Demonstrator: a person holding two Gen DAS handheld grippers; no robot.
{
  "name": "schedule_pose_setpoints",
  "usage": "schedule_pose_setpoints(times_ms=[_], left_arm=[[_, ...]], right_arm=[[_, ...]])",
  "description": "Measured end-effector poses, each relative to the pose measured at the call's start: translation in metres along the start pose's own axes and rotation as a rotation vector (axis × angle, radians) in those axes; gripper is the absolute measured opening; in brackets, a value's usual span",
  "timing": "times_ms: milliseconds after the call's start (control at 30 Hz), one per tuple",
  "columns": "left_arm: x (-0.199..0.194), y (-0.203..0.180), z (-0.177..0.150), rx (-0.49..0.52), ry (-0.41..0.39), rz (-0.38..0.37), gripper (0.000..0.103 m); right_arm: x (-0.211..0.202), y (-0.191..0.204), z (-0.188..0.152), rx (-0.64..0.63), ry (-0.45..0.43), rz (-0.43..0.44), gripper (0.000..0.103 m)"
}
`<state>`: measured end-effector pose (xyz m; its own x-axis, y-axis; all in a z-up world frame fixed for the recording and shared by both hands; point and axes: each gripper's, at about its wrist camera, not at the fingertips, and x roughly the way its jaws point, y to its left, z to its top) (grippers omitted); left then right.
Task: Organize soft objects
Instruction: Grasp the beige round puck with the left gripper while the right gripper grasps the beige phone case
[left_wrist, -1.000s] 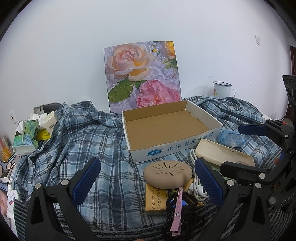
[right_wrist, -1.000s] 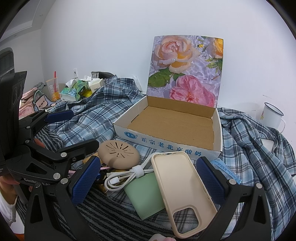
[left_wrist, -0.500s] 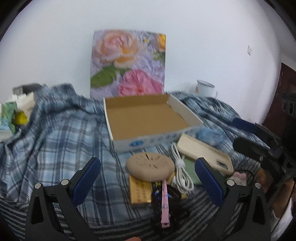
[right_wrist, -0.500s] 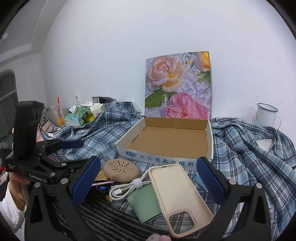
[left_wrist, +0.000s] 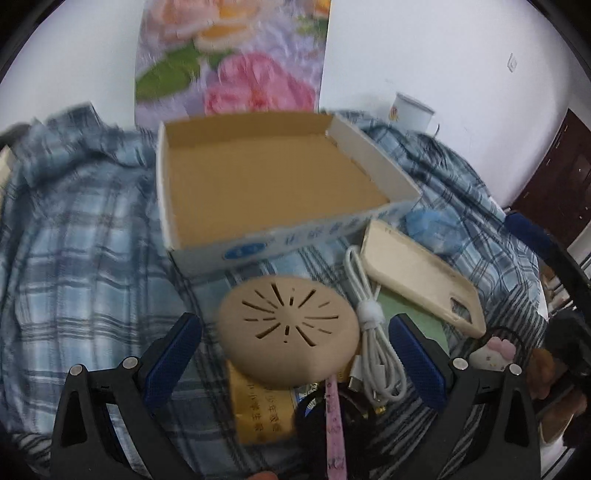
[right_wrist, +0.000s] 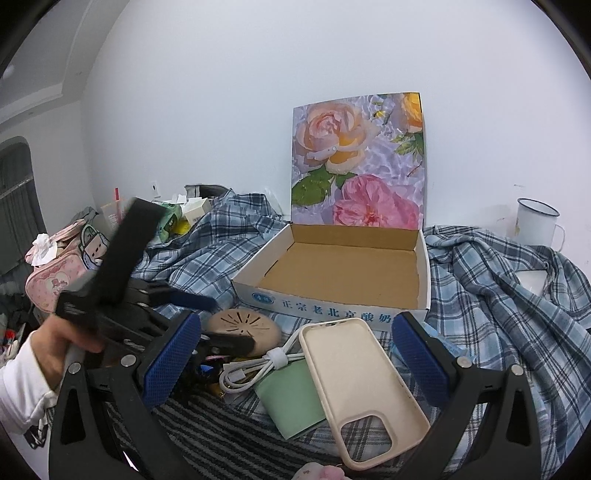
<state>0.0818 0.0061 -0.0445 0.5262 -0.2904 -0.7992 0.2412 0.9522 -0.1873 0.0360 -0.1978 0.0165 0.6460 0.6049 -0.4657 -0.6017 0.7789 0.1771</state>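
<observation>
Your box (right_wrist: 332, 302) is white outside with blue print, brown cardboard inside. At twelve o'clock, the panel (right_wrist: 358, 158) carries peach and pink roses. The cloth (right_wrist: 498, 295) is blue-and-white plaid. At six o'clock lie a cream phone case (right_wrist: 362, 376), white cable (right_wrist: 255, 365) and tan disc (left_wrist: 288, 325).

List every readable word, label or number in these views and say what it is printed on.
"正宗老北京酸奶": blue print on the front wall of the cardboard box.
Blue oval logo on that wall: too small to read.
Gold packet under the round tan cover: red Chinese characters, too blurred to read.
Left gripper body, white lettering in the right wrist view: blurred.
White mug: emblem only.
</observation>
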Motion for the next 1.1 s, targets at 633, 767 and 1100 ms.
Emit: schedule_pose_setpoints(times_ms=[633,767,1100], left_arm=[[0.002,0.007,-0.008,-0.026,-0.049,-0.035,0.081],[0.0,0.007,-0.008,-0.031,-0.059,-0.04,0.081],[-0.007,0.008,-0.011,-0.037,-0.093,-0.082,0.081]], right_arm=[[0.004,-0.004,0.001,0.033,0.028,0.042,0.103],[0.005,-0.016,0.006,0.068,0.065,0.098,0.103],[0.039,-0.044,-0.003,0.004,0.335,0.095,0.103]])
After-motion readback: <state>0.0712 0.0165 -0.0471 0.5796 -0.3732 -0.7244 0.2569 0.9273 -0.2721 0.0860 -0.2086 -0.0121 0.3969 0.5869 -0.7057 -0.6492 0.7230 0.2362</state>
